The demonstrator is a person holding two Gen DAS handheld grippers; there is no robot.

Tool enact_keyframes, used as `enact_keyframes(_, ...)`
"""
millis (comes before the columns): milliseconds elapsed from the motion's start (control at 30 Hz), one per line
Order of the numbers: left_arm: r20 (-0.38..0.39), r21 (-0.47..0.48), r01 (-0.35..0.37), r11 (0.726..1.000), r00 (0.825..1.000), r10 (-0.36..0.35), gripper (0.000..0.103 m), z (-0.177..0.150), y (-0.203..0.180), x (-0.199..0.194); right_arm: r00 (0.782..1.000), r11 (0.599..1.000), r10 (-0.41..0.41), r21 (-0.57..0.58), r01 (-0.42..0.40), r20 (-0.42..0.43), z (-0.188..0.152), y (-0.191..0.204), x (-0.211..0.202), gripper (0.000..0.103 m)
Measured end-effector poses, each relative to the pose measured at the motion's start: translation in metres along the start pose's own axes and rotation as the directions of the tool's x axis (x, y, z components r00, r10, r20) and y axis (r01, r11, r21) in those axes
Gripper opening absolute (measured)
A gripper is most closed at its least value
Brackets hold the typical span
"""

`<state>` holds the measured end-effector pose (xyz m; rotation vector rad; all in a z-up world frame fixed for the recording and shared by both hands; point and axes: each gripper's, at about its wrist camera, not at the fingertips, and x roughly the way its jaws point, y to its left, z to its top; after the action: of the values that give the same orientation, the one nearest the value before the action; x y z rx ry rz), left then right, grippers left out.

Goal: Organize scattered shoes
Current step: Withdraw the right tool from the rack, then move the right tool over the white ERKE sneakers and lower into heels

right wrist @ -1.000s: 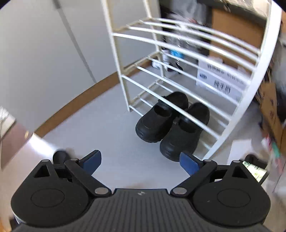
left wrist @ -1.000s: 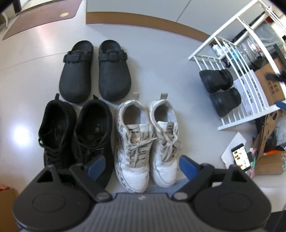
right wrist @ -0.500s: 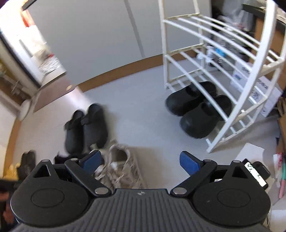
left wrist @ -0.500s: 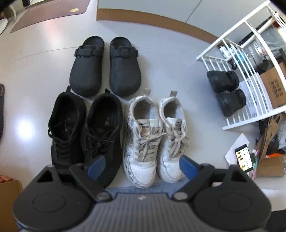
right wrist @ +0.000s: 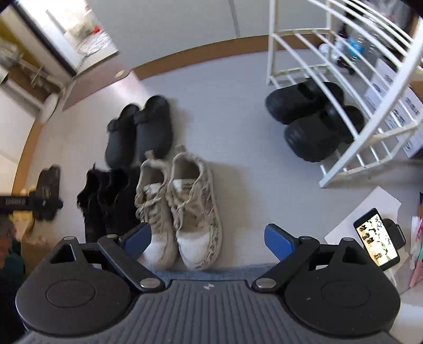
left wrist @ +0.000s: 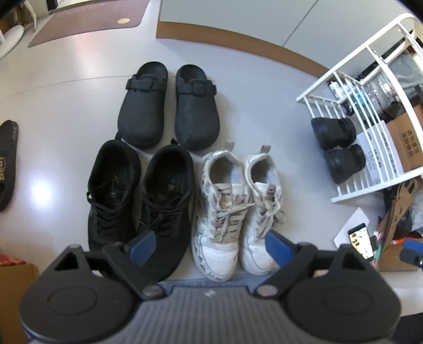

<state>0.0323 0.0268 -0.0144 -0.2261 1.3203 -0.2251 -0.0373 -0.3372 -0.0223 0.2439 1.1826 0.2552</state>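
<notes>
Three pairs stand side by side on the grey floor. Black clogs are farthest, black lace-up sneakers sit nearer on the left, and white sneakers on the right. Another pair of black chunky shoes rests on the bottom shelf of the white rack. My left gripper hovers open above the toes of the sneakers, holding nothing. My right gripper is open and empty above the white sneakers' toes.
A dark insole or slipper lies on the floor at the left. A phone on white paper, cardboard boxes and clutter crowd the right. A brown doormat lies far back. A blue mat edge runs below the sneakers.
The right gripper has swung left and downward from facing the rack to looking over the floor shoes. The left gripper has risen and pulled back slightly. Both stay open.
</notes>
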Motion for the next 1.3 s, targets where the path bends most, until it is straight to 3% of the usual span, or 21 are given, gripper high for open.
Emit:
enact_keyframes(300, 0.006, 0.027, 0.047, 0.999, 0.999, -0.047, 0.092, 0.005, -0.008, -0.005, 0.998, 0.997, 0.047, 0.066, -0.050, 0.040, 0.001, -0.007, -0.011, 0.096)
enact_keyframes(467, 0.005, 0.061, 0.070, 0.996, 0.997, -0.071, 0.092, 0.006, -0.014, -0.002, 0.999, 0.999, 0.031, -0.023, -0.031, 0.021, 0.007, 0.006, 0.003, 0.095)
enact_keyframes(633, -0.025, 0.088, 0.056, 0.995, 0.998, -0.054, 0.091, 0.008, -0.007, 0.008, 1.000, 0.987, 0.007, -0.160, -0.009, -0.011, 0.012, 0.029, 0.027, 0.085)
enact_keyframes(733, -0.009, 0.096, 0.048, 0.994, 0.999, -0.047, 0.091, 0.010, -0.010, 0.009, 0.999, 0.981, -0.037, -0.190, 0.032, -0.021, 0.016, 0.040, 0.044, 0.085)
enact_keyframes(900, 0.017, 0.110, 0.034, 0.993, 0.999, -0.036, 0.091, 0.014, -0.014, 0.010, 1.000, 0.987, 0.028, -0.161, -0.026, 0.012, 0.014, 0.060, 0.070, 0.082)
enact_keyframes(1033, 0.038, 0.129, 0.014, 0.992, 0.999, -0.019, 0.091, 0.016, -0.017, 0.012, 0.999, 0.987, -0.002, -0.159, 0.009, 0.045, 0.014, 0.072, 0.099, 0.080)
enact_keyframes(1100, 0.045, 0.180, -0.034, 0.983, 0.999, 0.026, 0.091, 0.015, -0.019, 0.017, 0.997, 0.988, -0.048, -0.146, 0.056, 0.055, 0.016, 0.071, 0.112, 0.079)
enact_keyframes(1300, -0.020, 0.171, -0.013, 0.985, 1.000, 0.017, 0.090, 0.021, -0.010, 0.034, 0.992, 0.984, -0.112, -0.136, 0.118, 0.051, 0.020, 0.066, 0.136, 0.070)
